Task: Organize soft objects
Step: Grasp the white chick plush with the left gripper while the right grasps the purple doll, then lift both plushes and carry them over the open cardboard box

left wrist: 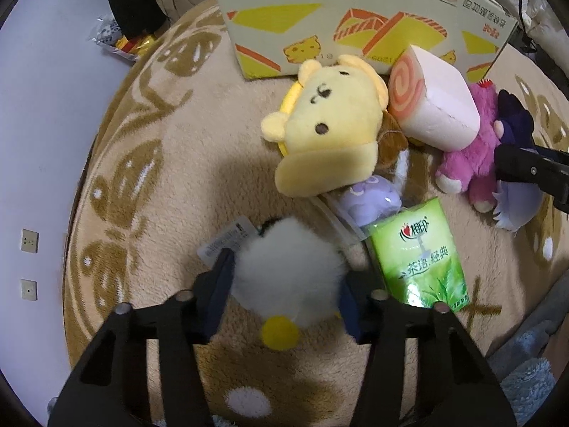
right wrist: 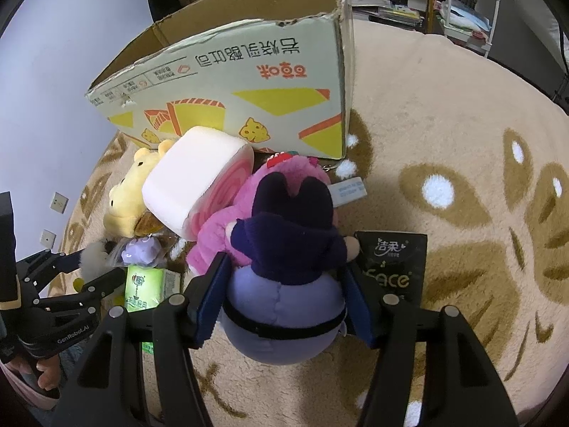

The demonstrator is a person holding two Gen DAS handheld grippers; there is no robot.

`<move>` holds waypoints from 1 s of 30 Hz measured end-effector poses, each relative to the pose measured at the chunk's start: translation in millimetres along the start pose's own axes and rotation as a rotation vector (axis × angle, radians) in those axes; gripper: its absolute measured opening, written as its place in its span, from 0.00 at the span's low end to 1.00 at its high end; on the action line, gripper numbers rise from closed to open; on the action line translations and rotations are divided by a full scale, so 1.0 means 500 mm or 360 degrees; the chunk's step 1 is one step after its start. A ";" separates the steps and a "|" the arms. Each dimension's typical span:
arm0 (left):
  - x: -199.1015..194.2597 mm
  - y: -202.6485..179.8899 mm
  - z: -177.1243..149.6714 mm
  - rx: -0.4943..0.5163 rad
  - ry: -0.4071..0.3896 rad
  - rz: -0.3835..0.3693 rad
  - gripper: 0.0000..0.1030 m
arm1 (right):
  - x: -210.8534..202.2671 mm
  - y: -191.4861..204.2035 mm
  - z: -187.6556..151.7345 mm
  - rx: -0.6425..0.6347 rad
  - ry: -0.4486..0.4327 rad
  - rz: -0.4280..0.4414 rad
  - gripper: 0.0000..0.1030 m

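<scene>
My left gripper [left wrist: 284,277] is shut on a white fluffy plush [left wrist: 288,270] with a yellow patch and a paper tag, just above the rug. My right gripper [right wrist: 284,284] is shut on a purple plush [right wrist: 284,306] with a dark navy hood. Ahead lie a yellow bear plush [left wrist: 330,131], a pink-swirl cake-roll cushion [left wrist: 434,103], a pink plush [left wrist: 473,156] and a small lilac toy in a clear bag [left wrist: 373,199]. The same pile shows in the right wrist view: bear [right wrist: 128,195], cushion [right wrist: 192,185], pink plush [right wrist: 227,235]. An open cardboard box [right wrist: 249,99] stands behind them.
A green tissue pack [left wrist: 419,259] lies right of my left gripper. A black tissue pack [right wrist: 394,267] lies right of my right gripper. All sit on a beige round rug [right wrist: 444,124]. Snack wrappers [left wrist: 121,42] lie by the wall at left. Shelves [right wrist: 462,0] stand far back.
</scene>
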State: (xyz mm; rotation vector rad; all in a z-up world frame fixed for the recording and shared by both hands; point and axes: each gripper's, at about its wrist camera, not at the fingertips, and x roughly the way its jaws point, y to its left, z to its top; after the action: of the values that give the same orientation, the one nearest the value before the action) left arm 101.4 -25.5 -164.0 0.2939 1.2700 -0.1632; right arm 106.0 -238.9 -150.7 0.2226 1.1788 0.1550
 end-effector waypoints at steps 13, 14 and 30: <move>0.001 -0.007 -0.003 0.0004 -0.0011 -0.0006 0.32 | -0.008 -0.003 -0.006 0.0003 -0.0027 -0.0006 0.59; -0.003 -0.004 -0.004 -0.0010 -0.0023 -0.0007 0.32 | -0.012 0.000 -0.007 -0.0010 -0.0036 -0.0012 0.59; -0.173 0.035 -0.035 -0.0166 -0.0584 0.0067 0.32 | -0.171 -0.006 -0.021 -0.0011 -0.0476 0.0031 0.58</move>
State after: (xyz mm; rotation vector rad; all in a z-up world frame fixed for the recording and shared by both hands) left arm 64.8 -7.2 -83.6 0.1899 0.9049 -0.1081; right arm 64.3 -261.2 -78.6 0.2422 0.8792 0.1378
